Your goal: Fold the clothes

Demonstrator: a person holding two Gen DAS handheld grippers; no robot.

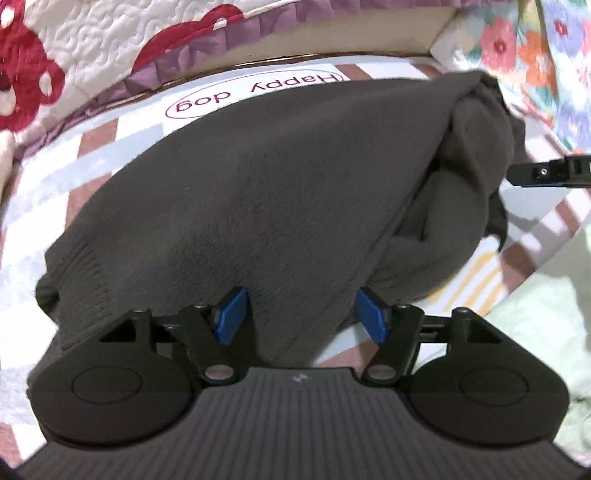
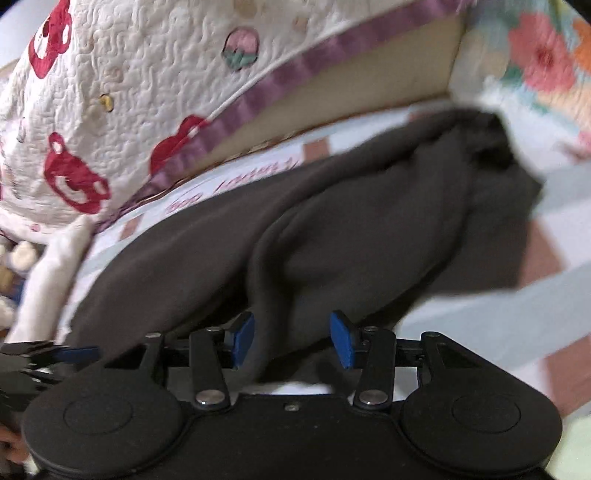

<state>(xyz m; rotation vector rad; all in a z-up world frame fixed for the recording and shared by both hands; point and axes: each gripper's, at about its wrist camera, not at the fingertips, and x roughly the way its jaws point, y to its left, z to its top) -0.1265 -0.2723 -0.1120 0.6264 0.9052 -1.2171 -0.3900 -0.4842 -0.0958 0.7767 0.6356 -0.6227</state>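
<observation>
Dark grey knit sweater (image 1: pixel 266 199) on a checked sheet (image 1: pixel 55 192), both claws spread over its near edge.

The sweater is soft, fuzzy knit with a ribbed hem at the left, lying as a broad flat panel with thick rolled folds bunched at the right. The sheet beneath is printed in pink, white and pale blue squares, with an oval reading "Happy dog". Behind it hangs a cream quilt (image 1: pixel 110 33) with stitched swirls, red bear shapes and a purple ruffle. The left claw (image 1: pixel 303 314) is open, its blue pads apart with the sweater's edge between them. The right claw (image 2: pixel 291 339) is open too, straddling a rounded fold of the sweater; the view is blurred, so contact is unclear.
</observation>
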